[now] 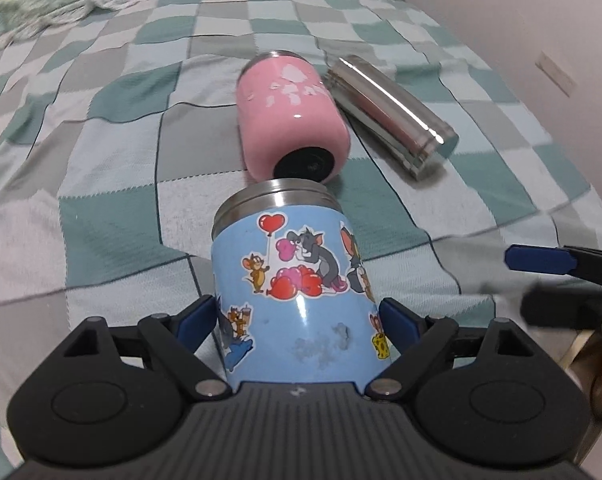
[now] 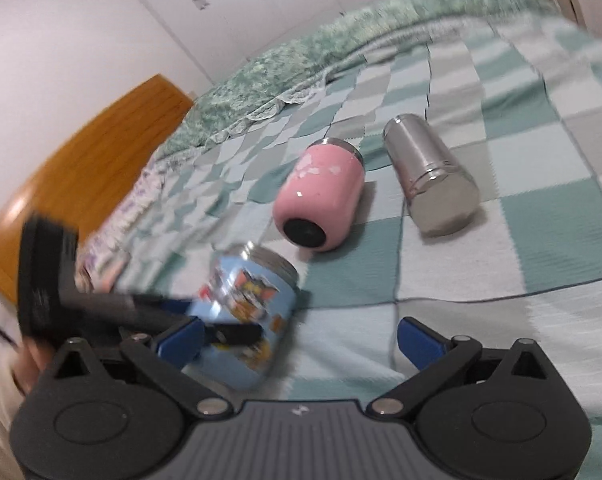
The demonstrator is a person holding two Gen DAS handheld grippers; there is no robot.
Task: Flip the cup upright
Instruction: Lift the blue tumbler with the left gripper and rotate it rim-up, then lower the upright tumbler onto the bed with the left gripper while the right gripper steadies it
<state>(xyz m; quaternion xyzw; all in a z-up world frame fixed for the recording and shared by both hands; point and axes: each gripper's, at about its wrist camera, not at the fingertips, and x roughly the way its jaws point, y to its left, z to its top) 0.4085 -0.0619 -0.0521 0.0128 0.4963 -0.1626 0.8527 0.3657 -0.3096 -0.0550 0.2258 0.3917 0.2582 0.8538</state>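
Left tool: clamps blue cup, mid-bed. Right tool: wide, empty. Risk: soft bedding tips cup against pink cup.

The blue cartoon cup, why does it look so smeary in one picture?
Right wrist view: the blue cartoon cup and the left gripper holding it are motion-blurred. Left wrist view: its stickers are crisp, while the right gripper smears; glare streaks the steel cup.

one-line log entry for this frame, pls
left tool: shut on blue cup | right tool: open, empty | pink cup, steel cup: on sides on bed
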